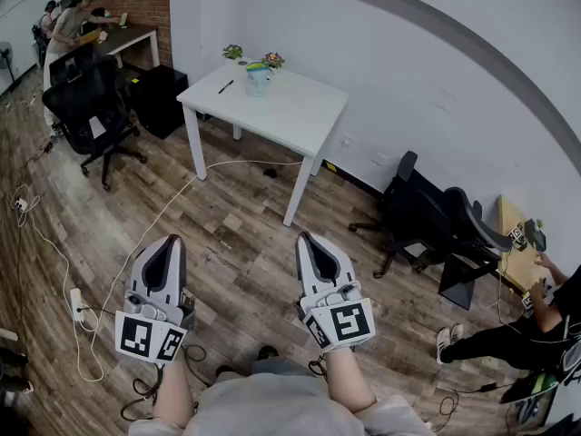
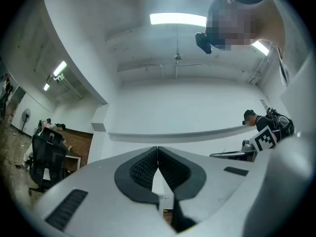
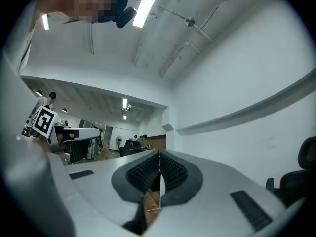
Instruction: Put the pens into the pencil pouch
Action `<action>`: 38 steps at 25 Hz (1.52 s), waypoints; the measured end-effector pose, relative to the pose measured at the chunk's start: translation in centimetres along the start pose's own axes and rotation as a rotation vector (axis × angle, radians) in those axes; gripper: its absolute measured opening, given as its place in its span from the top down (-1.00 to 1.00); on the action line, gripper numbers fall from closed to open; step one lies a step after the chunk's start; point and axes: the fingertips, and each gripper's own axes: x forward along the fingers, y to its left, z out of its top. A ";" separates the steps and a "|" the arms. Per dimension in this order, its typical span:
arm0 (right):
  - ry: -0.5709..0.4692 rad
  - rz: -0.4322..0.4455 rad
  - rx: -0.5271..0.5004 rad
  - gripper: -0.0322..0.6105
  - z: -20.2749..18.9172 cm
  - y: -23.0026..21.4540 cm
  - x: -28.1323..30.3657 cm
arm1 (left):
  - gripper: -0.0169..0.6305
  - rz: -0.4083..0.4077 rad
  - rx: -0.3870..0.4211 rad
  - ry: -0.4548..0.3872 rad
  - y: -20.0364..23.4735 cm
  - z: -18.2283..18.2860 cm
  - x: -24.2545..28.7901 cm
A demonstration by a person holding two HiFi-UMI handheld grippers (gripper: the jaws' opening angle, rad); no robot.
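The one dark pen [image 1: 225, 86] that can be made out lies flat on the far white tabletop [image 1: 300, 116], near its left edge. Just right of it stands a light blue container [image 1: 258, 80] with coloured items at its top; it is too small to tell whether this is the pencil pouch. Two small potted plants [image 1: 233, 52] stand at the far edge of the tabletop.

Both grippers are held near the person, side by side over the wooden floor [image 1: 236, 225] and well apart from the tabletop.
- The left gripper [image 1: 168, 240] has its jaws closed, ribbed pads [image 2: 143, 168] meeting at the tips, nothing between them.
- The right gripper [image 1: 307, 238] also has its jaws closed tip to tip, nothing between them.

Surroundings:
- A white cable [image 1: 172, 203] runs across the floor from under the tabletop to a power strip [image 1: 77, 305] at near left.
- A black office chair [image 1: 91, 103] and a black cabinet [image 1: 162, 98] stand left of the tabletop.
- Two more black chairs [image 1: 427, 221] stand by the right wall.
- A seated person [image 1: 531, 330] is at near right; another person [image 1: 68, 21] is at a far-left desk.
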 end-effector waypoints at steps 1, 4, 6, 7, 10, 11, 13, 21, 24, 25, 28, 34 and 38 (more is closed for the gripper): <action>-0.003 0.001 0.000 0.81 0.1 0.0 0.0 | 0.87 0.000 0.001 0.000 0.0 0.1 0.0; -0.010 0.002 -0.003 0.81 0.3 -0.1 0.1 | 0.87 0.002 0.004 0.000 0.0 0.1 0.1; -0.012 0.003 -0.004 0.81 0.5 -0.4 0.1 | 0.87 0.004 0.003 0.001 -0.2 0.1 0.4; -0.013 0.004 -0.004 0.81 0.5 -0.6 0.1 | 0.87 0.004 0.003 0.002 -0.3 0.1 0.5; -0.015 0.007 -0.002 0.81 0.5 -1.1 0.1 | 0.87 0.005 0.005 0.005 -0.6 -0.1 0.8; -0.014 0.007 -0.004 0.81 0.4 -1.2 0.1 | 0.87 0.004 0.007 0.007 -0.7 -0.2 0.9; -0.012 0.006 -0.006 0.81 0.2 -1.6 0.2 | 0.87 0.005 0.008 0.010 -0.9 -0.4 1.2; -0.009 0.028 -0.020 0.81 -0.4 -3.3 0.0 | 0.87 -0.037 0.031 0.011 -2.9 -1.5 2.9; -0.012 0.041 -0.002 0.81 -0.8 -3.8 0.1 | 0.87 -0.072 0.086 0.041 -4.1 -2.4 3.3; -0.012 0.045 0.003 0.81 -0.9 -3.9 0.3 | 0.87 -0.078 0.078 0.043 -4.3 -2.6 3.4; -0.003 0.055 0.005 0.81 -1.3 -3.9 0.9 | 0.87 -0.083 0.022 0.027 -3.9 -2.7 4.0; -0.005 0.046 -0.009 0.81 -1.6 -5.5 4.6 | 0.87 -0.113 0.061 0.039 -2.1 -3.9 7.7; -0.011 0.032 -0.017 0.81 -2.0 -7.1 8.9 | 0.87 -0.128 0.061 0.017 0.5 -4.5 11.5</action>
